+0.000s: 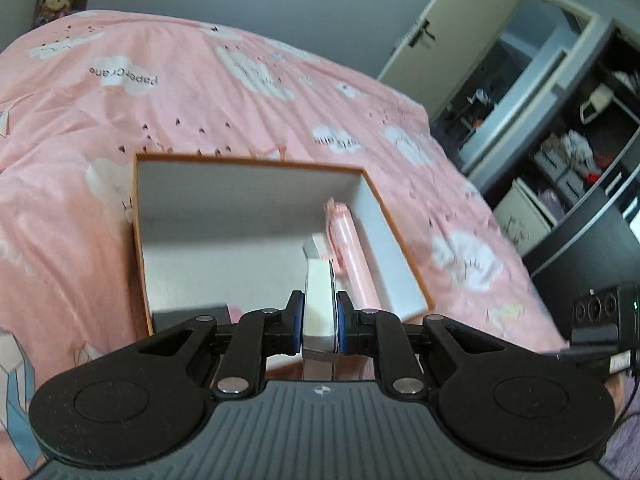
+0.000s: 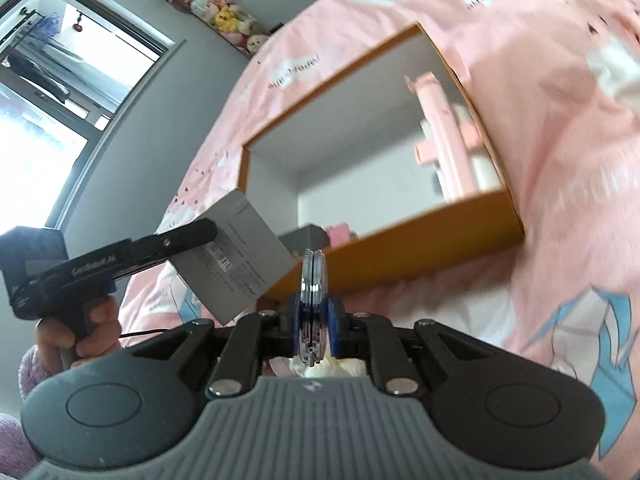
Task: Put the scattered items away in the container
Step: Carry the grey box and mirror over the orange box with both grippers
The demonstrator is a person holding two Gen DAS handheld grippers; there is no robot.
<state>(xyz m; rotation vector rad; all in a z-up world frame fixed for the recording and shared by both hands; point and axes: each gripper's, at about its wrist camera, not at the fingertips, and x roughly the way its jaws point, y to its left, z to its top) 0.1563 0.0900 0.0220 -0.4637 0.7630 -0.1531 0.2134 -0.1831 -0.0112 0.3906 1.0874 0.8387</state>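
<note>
An open orange box (image 1: 140,216) with white inner walls lies on the pink bedspread; it also shows in the right wrist view (image 2: 420,236). A pink tube-like item (image 1: 348,240) lies inside it along the right wall, also seen from the right wrist (image 2: 444,120). My left gripper (image 1: 319,322) is shut on a flat white-grey box (image 1: 319,304), held edge-on over the box's near rim; in the right wrist view this box (image 2: 236,256) hangs left of the container. My right gripper (image 2: 314,322) is shut on a round silver disc-shaped item (image 2: 313,280), just before the box's near orange wall.
A dark grey block (image 2: 304,236) and a small pink thing (image 2: 338,232) lie by the box's near corner. The pink bedspread (image 1: 200,100) surrounds the box. An open wardrobe with shelves (image 1: 560,128) stands right of the bed. A window (image 2: 48,100) is at left.
</note>
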